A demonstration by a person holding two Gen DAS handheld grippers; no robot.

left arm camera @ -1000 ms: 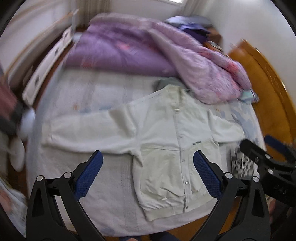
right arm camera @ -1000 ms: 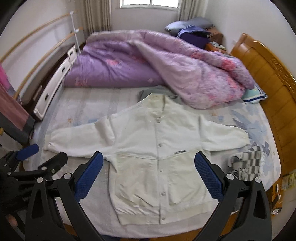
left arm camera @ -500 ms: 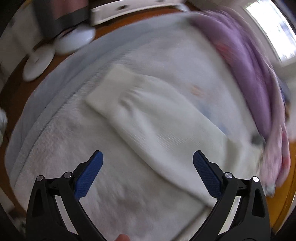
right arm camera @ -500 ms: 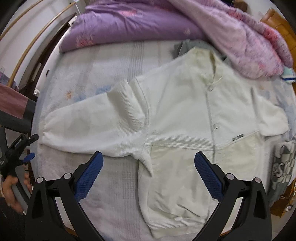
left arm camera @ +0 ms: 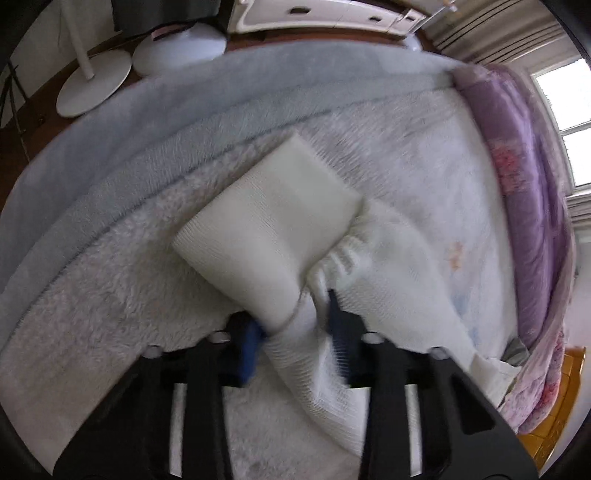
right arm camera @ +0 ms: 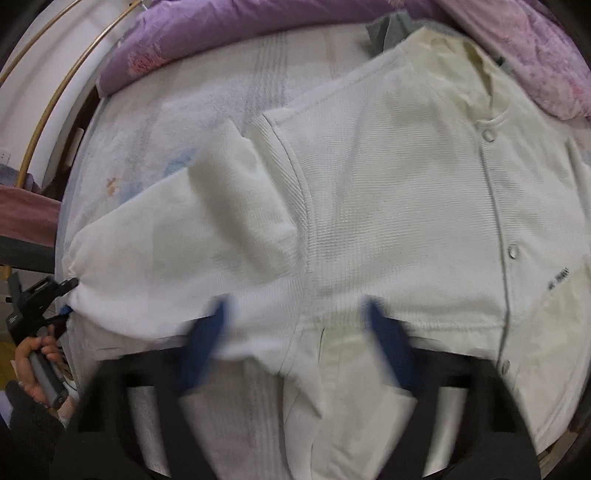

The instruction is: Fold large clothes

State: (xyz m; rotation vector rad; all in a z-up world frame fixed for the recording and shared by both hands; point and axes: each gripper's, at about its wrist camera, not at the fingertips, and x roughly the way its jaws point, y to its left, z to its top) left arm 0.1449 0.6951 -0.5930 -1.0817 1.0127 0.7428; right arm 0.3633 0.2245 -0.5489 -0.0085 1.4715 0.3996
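The white jacket point(right arm camera: 388, 192) lies flat and face up on the bed point(right arm camera: 207, 74), buttons running down its front, one sleeve point(right arm camera: 177, 236) stretched out toward the bed's edge. The left gripper point(left arm camera: 295, 332) has just been closing and now pinches that sleeve at the cuff point(left arm camera: 266, 229), the fabric bunched between its blue pads. The right gripper point(right arm camera: 295, 328) is over the armpit where the sleeve meets the body; its jaws have just been closing, and the blur hides whether the pads press the cloth, so I cannot tell if it grips. In the right wrist view a hand point(right arm camera: 35, 365) holds the left gripper's handle at the sleeve end. A purple quilt point(right arm camera: 229, 33) is heaped along the far side of the bed, and a white fan base point(left arm camera: 94, 85) stands on the floor beyond.
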